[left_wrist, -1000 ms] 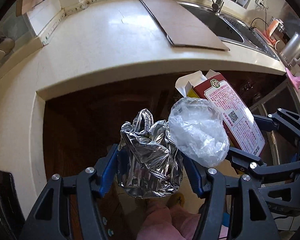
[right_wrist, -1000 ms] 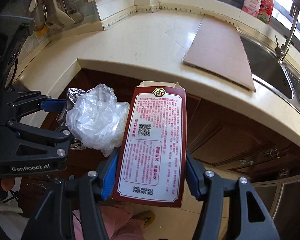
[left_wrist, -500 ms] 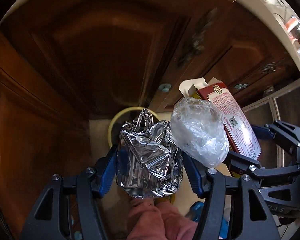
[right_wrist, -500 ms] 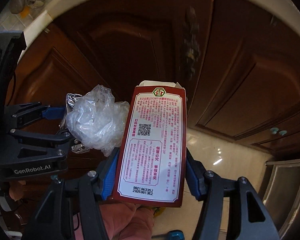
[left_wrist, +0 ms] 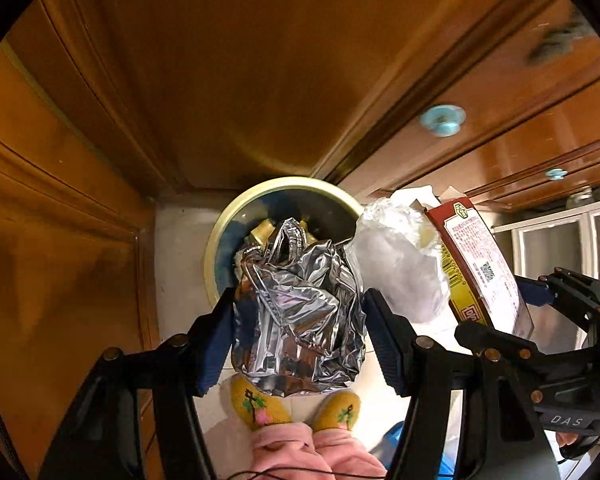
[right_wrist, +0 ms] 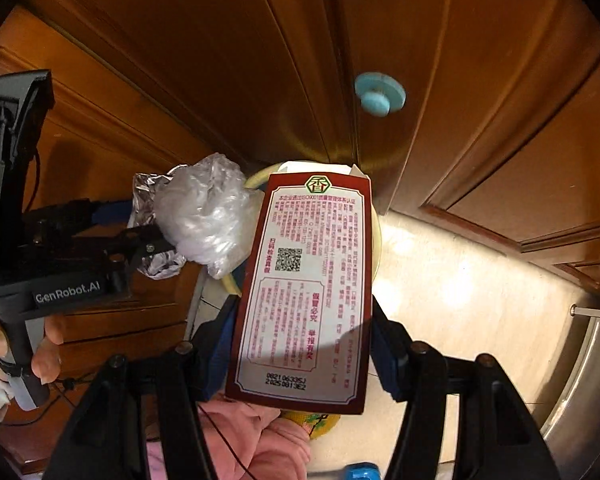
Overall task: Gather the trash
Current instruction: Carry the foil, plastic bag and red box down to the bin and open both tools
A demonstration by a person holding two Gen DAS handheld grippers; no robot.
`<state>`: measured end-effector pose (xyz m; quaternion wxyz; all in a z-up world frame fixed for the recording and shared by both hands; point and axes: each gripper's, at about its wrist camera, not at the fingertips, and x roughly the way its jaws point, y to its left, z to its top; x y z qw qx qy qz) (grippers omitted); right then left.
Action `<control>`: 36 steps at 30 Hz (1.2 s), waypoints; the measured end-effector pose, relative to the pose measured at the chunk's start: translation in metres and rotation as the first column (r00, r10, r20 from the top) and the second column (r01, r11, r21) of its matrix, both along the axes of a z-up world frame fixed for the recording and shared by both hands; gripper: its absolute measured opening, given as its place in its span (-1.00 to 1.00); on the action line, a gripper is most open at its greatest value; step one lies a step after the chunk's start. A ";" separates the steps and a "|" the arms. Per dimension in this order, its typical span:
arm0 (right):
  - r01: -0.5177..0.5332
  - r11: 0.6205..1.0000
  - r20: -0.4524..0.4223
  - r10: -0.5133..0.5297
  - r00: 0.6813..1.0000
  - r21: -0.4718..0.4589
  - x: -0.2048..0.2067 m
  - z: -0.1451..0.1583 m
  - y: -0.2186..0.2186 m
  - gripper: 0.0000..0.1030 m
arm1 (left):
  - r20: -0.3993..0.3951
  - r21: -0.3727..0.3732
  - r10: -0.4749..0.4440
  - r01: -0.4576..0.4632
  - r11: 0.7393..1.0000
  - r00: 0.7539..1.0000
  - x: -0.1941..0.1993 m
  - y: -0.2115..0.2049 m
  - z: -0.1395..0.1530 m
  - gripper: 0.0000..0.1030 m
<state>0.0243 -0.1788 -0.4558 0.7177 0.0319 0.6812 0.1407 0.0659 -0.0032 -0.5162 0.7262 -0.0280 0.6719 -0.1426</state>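
Observation:
My left gripper [left_wrist: 300, 320] is shut on a crumpled silver foil bag [left_wrist: 300, 312], with a clear plastic bag [left_wrist: 400, 264] bulging out on its right side. It hangs just above a round yellow-rimmed trash bin [left_wrist: 216, 240] on the floor. My right gripper [right_wrist: 300, 320] is shut on a red and white printed carton [right_wrist: 304, 288], held upright over the bin's rim [right_wrist: 376, 236]. The carton [left_wrist: 480, 268] and right gripper show at the right of the left wrist view. The left gripper [right_wrist: 140, 240], foil [right_wrist: 144, 184] and plastic bag [right_wrist: 208, 216] show at the left of the right wrist view.
Brown wooden cabinet doors [left_wrist: 220, 80] with light blue knobs [right_wrist: 380, 96] stand right behind the bin. The floor [right_wrist: 460, 280] is pale tile. My yellow slippers [left_wrist: 260, 404] and pink trousers [left_wrist: 308, 452] are below the grippers. A metal cabinet front [right_wrist: 580, 360] is at right.
Both grippers have come down from countertop height to the floor in front of the cabinets. The trash bin has come into view and grown larger beneath them. Both grips are unchanged.

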 end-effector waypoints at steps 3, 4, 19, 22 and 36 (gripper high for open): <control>0.008 1.000 -0.029 -0.008 1.000 -0.002 0.008 -0.019 0.004 0.17 | -0.002 0.000 0.006 -0.006 1.000 1.000 0.004 -0.003 -0.009 0.18; 0.013 1.000 -0.036 -0.013 0.999 0.001 0.009 -0.023 0.003 0.18 | -0.001 0.001 0.007 -0.007 1.000 1.000 0.005 -0.003 -0.011 0.18; 0.108 0.994 -0.063 -0.109 0.992 -0.021 0.022 -0.029 -0.010 0.49 | 0.017 -0.013 -0.039 0.039 0.999 0.999 0.019 -0.016 -0.001 0.58; 0.139 0.990 -0.061 -0.140 0.988 -0.027 0.017 -0.025 -0.016 0.49 | 0.009 -0.003 -0.042 0.042 0.999 0.999 0.018 -0.018 0.001 0.58; 0.228 0.973 -0.036 -0.229 0.973 -0.031 -0.002 0.034 -0.022 0.49 | 0.023 0.040 -0.074 0.073 0.997 0.997 -0.005 -0.015 0.066 0.62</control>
